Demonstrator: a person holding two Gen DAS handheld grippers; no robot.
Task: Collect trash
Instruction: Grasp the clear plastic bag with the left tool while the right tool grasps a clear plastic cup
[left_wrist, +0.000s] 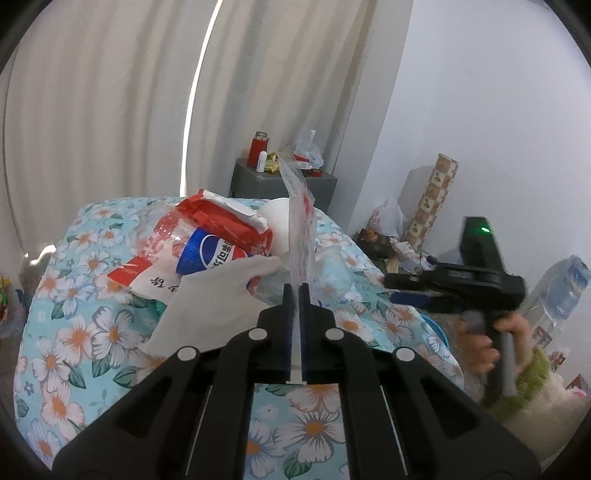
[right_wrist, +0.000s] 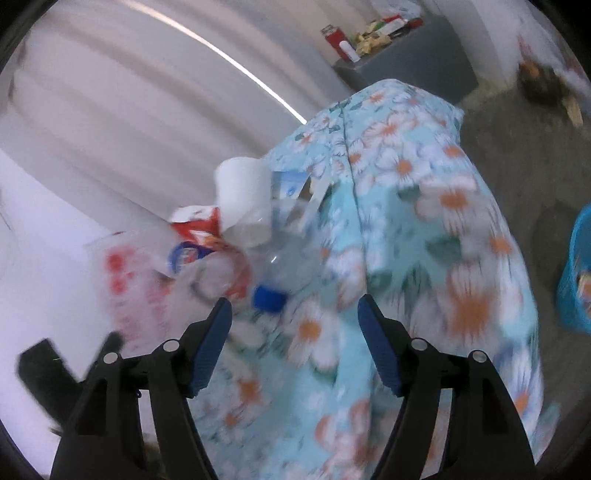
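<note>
Pale curtains and a white wall back a table under a floral cloth (left_wrist: 85, 332), light blue with white and orange blooms, with a grey cabinet (left_wrist: 258, 182) beyond carrying a red flask and clutter. Left wrist view: left gripper (left_wrist: 295, 295) pressed together, pinching a clear plastic wrapper (left_wrist: 299, 206) that stands up on edge from the pads, long axis running up and away toward the cabinet. Trash pile sits just left of the pads: red-white snack bag (left_wrist: 225, 218), blue cola label (left_wrist: 210, 254), white paper cup (left_wrist: 279, 221), white tissue (left_wrist: 207, 310) lying nearest. Right gripper body (left_wrist: 469, 277) seen off to the right, a hand on its handle, well apart from the pile. Right wrist view, blurred: right gripper (right_wrist: 293, 314) spread wide, nothing between the pads. Clear bottle with blue cap (right_wrist: 269, 296) lies just ahead, slightly left of centre, cap toward the gripper, body pointing away toward the cup (right_wrist: 240, 192). Judgement: right hand is nearer the bottle, so the grab turns on coming at it end-on past the cap. Blue basket (right_wrist: 578, 273) on the grey floor at far right, likely the drop spot, well apart from the table.
</note>
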